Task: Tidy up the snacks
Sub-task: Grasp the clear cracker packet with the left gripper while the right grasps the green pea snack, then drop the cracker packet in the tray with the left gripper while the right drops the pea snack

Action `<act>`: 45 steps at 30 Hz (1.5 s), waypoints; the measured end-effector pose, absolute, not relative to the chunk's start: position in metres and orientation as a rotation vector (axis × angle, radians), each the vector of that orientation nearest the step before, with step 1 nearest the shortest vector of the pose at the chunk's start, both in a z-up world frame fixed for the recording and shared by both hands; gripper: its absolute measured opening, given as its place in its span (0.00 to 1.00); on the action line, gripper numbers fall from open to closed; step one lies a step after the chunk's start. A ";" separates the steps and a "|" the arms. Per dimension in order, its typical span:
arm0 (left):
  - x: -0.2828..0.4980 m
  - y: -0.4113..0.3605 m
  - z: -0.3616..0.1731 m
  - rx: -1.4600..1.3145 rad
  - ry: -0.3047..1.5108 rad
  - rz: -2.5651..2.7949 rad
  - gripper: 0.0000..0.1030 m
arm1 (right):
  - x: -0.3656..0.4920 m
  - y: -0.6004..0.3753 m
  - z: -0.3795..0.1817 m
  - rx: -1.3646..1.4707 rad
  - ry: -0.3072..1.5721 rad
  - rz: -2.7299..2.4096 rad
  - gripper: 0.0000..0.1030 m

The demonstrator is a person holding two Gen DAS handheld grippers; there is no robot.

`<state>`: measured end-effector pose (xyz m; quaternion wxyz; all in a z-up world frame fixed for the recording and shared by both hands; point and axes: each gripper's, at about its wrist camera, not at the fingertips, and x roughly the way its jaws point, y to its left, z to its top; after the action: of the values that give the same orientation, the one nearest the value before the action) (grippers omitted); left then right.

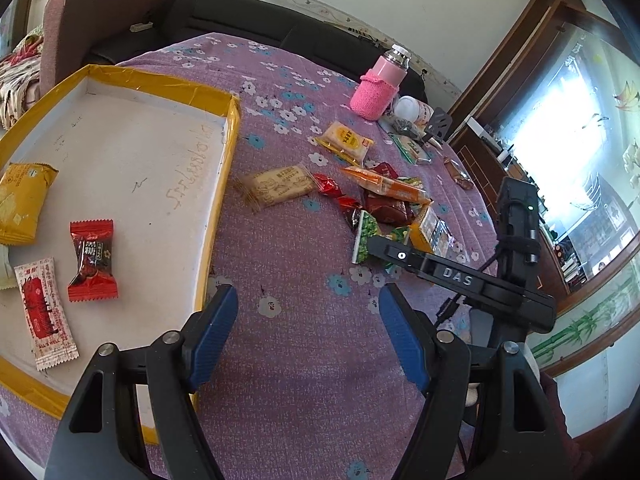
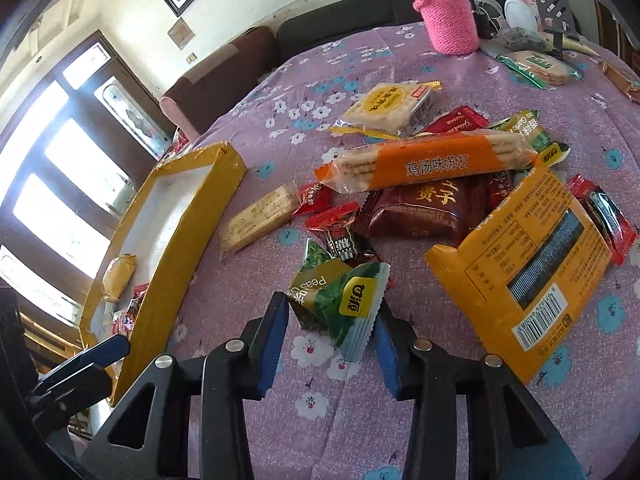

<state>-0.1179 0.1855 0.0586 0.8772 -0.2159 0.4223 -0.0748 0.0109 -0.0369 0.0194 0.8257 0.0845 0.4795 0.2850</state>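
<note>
Right gripper (image 2: 330, 320) had its jaws clamped on the pea packet (image 2: 340, 300); tray (image 2: 172, 248) sat off left. Left gripper (image 1: 308, 320) hung apart, empty.

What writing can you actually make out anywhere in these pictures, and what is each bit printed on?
"DAS": on the right gripper's black arm.
"ALL'S WELL": white and red sachet in the yellow-rimmed tray.
"鸡汤味苏打": orange cracker sleeve.
"贵子": dark red packet.
"Peas": green pea packet between the right gripper's pads.
Handwriting on the tray floor, the orange packet's small print and barcode digits: unreadable.
</note>
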 end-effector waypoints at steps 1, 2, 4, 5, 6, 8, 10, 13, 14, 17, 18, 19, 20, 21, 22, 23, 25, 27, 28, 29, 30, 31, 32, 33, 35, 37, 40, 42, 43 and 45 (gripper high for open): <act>-0.116 0.184 0.059 -0.442 0.887 -0.160 0.71 | 0.010 -0.041 0.020 0.192 1.013 0.609 0.41; -0.114 0.182 0.059 -0.435 0.891 -0.164 0.71 | 0.010 -0.045 0.021 0.207 1.006 0.615 0.41; -0.109 0.178 0.060 -0.408 0.900 -0.170 0.71 | 0.011 -0.053 0.024 0.234 0.988 0.625 0.41; -0.107 0.176 0.061 -0.396 0.904 -0.174 0.71 | 0.011 -0.059 0.026 0.249 0.975 0.632 0.41; -0.105 0.175 0.062 -0.390 0.906 -0.179 0.71 | 0.012 -0.063 0.027 0.263 0.967 0.642 0.41; -0.095 0.171 0.064 -0.372 0.914 -0.191 0.71 | 0.013 -0.072 0.026 0.302 0.952 0.677 0.41; -0.081 0.164 0.068 -0.321 0.913 -0.208 0.71 | 0.014 -0.080 0.021 0.345 0.943 0.691 0.41; -0.050 0.152 0.069 -0.185 0.914 -0.249 0.71 | 0.019 -0.089 0.012 0.419 0.971 0.707 0.41; -0.039 0.150 0.067 -0.151 0.929 -0.251 0.70 | 0.019 -0.092 0.014 0.427 0.961 0.713 0.41; -0.006 0.150 0.054 -0.096 1.001 -0.260 0.70 | 0.019 -0.094 0.016 0.446 0.950 0.719 0.41; 0.003 0.151 0.050 -0.078 1.020 -0.251 0.70 | 0.019 -0.094 0.015 0.451 0.954 0.721 0.41; 0.014 0.151 0.047 -0.052 1.036 -0.236 0.70 | 0.020 -0.093 0.014 0.451 0.961 0.721 0.41; 0.022 0.151 0.044 -0.025 1.051 -0.229 0.70 | 0.021 -0.093 0.013 0.451 0.967 0.723 0.41; 0.030 0.150 0.041 -0.002 1.067 -0.226 0.70 | 0.022 -0.092 0.013 0.454 0.973 0.728 0.41; 0.037 0.150 0.038 0.016 1.083 -0.227 0.70 | 0.021 -0.093 0.013 0.458 0.976 0.736 0.41; 0.043 0.149 0.035 0.034 1.099 -0.227 0.70 | 0.021 -0.092 0.013 0.456 0.976 0.741 0.41; 0.051 0.148 0.029 0.058 1.121 -0.223 0.70 | 0.021 -0.091 0.015 0.448 0.973 0.743 0.41; 0.056 0.147 0.021 0.058 1.157 -0.229 0.70 | 0.021 -0.089 0.016 0.452 0.971 0.754 0.41; 0.057 0.144 0.020 0.075 1.162 -0.232 0.70 | 0.021 -0.088 0.016 0.455 0.973 0.761 0.41; 0.056 0.140 0.018 0.099 1.173 -0.232 0.70 | 0.021 -0.088 0.016 0.457 0.974 0.765 0.41; 0.056 0.137 0.017 0.123 1.177 -0.229 0.59 | 0.022 -0.087 0.015 0.459 0.975 0.768 0.41; 0.054 0.133 0.015 0.143 1.181 -0.233 0.41 | 0.022 -0.087 0.015 0.459 0.978 0.769 0.41; 0.052 0.131 0.016 0.146 1.172 -0.252 0.33 | 0.023 -0.086 0.014 0.459 0.981 0.771 0.41; 0.048 0.128 0.017 0.143 1.167 -0.271 0.30 | 0.022 -0.085 0.014 0.460 0.984 0.772 0.41; 0.041 0.123 0.018 0.161 1.154 -0.260 0.30 | 0.022 -0.085 0.013 0.460 0.985 0.769 0.41; 0.035 0.119 0.017 0.169 1.147 -0.245 0.30 | 0.022 -0.086 0.014 0.463 0.982 0.767 0.41; 0.034 0.114 0.018 0.173 1.126 -0.206 0.33 | 0.021 -0.086 0.014 0.462 0.978 0.764 0.41; 0.036 0.113 0.017 0.150 1.121 -0.183 0.33 | 0.021 -0.086 0.014 0.458 0.977 0.763 0.41; 0.036 0.114 0.018 0.140 1.118 -0.176 0.33 | 0.021 -0.086 0.014 0.456 0.976 0.762 0.41; 0.031 0.115 0.019 0.110 1.107 -0.169 0.30 | 0.021 -0.088 0.014 0.459 0.972 0.759 0.41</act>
<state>0.0305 0.1151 0.0186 0.8459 0.0521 0.5247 -0.0801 0.0206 -0.0875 0.0145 0.7911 0.2132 0.4518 0.3529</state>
